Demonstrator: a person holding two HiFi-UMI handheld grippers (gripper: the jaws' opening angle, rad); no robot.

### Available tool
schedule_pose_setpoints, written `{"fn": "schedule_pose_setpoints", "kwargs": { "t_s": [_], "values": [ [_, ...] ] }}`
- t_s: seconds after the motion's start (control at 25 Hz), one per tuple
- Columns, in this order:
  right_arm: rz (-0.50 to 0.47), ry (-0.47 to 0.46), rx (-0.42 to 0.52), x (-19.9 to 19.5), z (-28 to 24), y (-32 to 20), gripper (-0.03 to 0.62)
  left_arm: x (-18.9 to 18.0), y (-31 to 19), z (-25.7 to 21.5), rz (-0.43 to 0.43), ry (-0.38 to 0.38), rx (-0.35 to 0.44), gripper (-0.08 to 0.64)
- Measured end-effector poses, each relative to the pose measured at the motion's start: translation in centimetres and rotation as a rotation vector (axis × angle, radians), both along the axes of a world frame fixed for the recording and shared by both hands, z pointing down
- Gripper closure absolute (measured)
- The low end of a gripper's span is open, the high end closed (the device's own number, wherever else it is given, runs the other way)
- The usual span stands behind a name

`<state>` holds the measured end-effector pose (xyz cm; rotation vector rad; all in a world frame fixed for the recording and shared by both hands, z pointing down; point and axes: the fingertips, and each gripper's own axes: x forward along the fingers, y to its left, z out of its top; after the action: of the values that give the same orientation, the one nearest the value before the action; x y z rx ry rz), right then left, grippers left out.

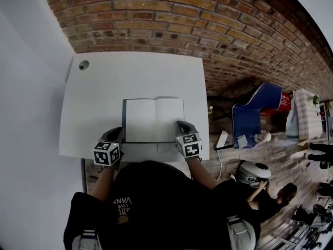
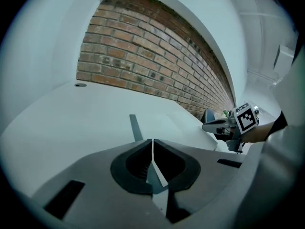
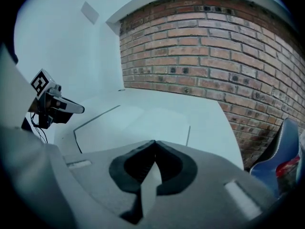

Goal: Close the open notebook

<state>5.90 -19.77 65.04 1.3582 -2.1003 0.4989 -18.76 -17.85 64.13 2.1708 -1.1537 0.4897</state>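
Bright, even light, with only faint shadows. Fisheye distortion bows the red brick wall (image 1: 218, 20). Both gripper views go black at the corners.

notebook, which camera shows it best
The head view: the notebook lies open, seen from above, both blank pages and its dark left edge in full. The right gripper view shows it whole but slanted, at a low angle; the left gripper view catches mostly that dark edge.

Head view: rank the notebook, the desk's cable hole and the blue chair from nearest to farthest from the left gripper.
1. Notebook, just right of the left gripper.
2. Cable hole, far left corner of the desk.
3. Blue chair, off the desk, far right.
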Motion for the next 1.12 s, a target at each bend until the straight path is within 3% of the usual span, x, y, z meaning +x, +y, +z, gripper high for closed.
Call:
{"fn": "schedule_pose_setpoints", "kwargs": {
  "t_s": [0.36,0.64,1.12],
  "values": [
    [0.01,0.029,-0.061,0.5,1.7,0.1,0.595,-0.5,0.1,2.0,-0.027,-0.054,-0.067,0.549],
    [-0.01,0.039,-0.076,0.6,2.4,-0.2,0.595,-0.5,-0.5,3.0,-0.039,-0.067,-0.119,0.417],
    [-0.012,0.033,-0.089,0.6,2.2,-0.1,0.594,0.1,-0.6,3.6,-0.034,-0.089,-0.18,0.383]
  ]
}}
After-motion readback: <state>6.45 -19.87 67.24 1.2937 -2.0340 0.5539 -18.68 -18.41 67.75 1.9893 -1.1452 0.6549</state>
